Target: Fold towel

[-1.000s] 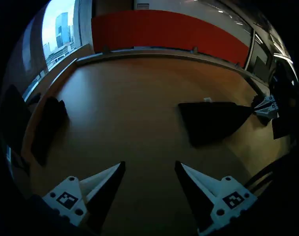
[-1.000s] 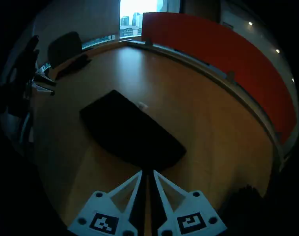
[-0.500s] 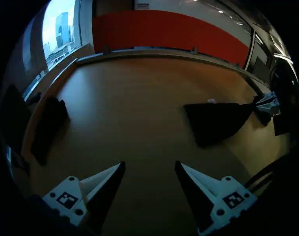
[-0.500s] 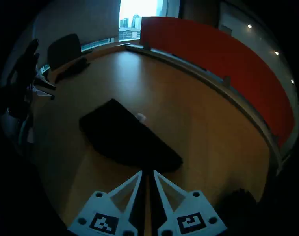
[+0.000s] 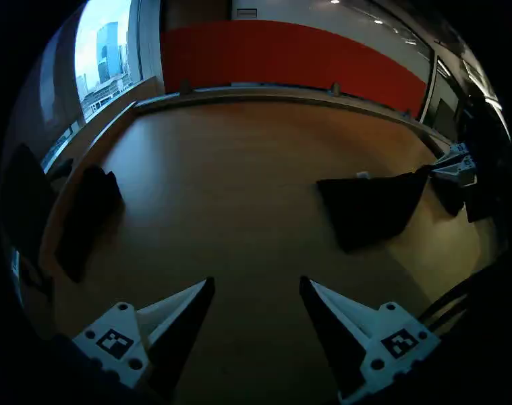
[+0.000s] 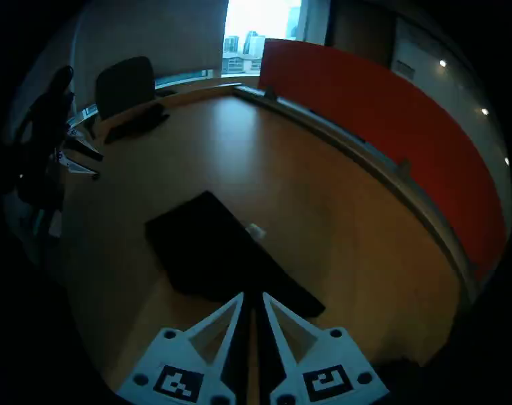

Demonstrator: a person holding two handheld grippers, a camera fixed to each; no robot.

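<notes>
A dark towel (image 5: 370, 206) lies on the wooden table (image 5: 242, 169), right of centre in the left gripper view. One of its corners is pulled up toward my right gripper (image 5: 451, 165). In the right gripper view the towel (image 6: 208, 256) runs straight into my right gripper (image 6: 253, 297), whose fingers are shut on that corner. A small white tag (image 6: 256, 231) sits on the towel's edge. My left gripper (image 5: 256, 282) hangs open over bare table, well away from the towel. The left gripper (image 6: 80, 158) also appears at the far left of the right gripper view.
A red partition (image 5: 289, 54) runs along the table's far edge, with a window (image 5: 107, 50) beside it. A dark flat object (image 5: 87, 216) lies near the left edge of the table. A chair (image 6: 124, 84) stands behind the table, and a person's dark figure (image 6: 43, 142) holds the left gripper.
My right gripper has lifted and drawn the towel's corner upward and back, so the towel sits closer and more bunched in its view. The left gripper has stayed put, open.
</notes>
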